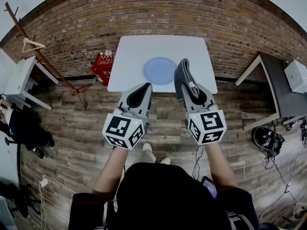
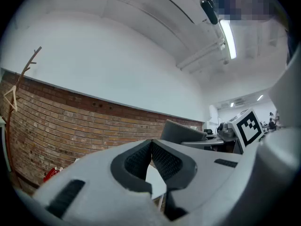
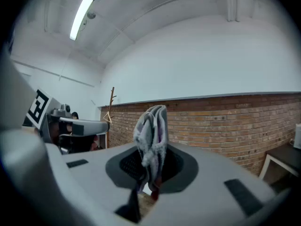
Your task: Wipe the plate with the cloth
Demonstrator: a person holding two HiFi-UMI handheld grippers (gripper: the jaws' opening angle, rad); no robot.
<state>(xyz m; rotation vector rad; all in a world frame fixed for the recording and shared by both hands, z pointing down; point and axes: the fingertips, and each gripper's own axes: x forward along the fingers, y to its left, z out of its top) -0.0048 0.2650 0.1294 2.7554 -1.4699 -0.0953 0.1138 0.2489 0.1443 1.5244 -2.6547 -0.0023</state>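
Grey cloth, folded into a thick pad, stands upright in the right gripper, whose jaws are clamped on its lower end. In the right gripper view the cloth rises out of the right gripper between the two dark pads, its folded layers pressed together, with a brick wall behind it.

The left gripper is held level with the right one and just beside it, the two apart. The left gripper view shows the left gripper with its ribbed pads meeting at the tips and nothing between them.

The plate, pale blue and round, lies flat on a white table, near the table's front edge and right of its middle. From the head view the top of the cloth overlaps the plate's right rim, but both grippers are held in front of the table, above the wooden floor. Whether the cloth touches the plate cannot be told.

The table stands against the brick wall. A red crate sits on the floor at the table's left, and a wooden coat stand leans further left.
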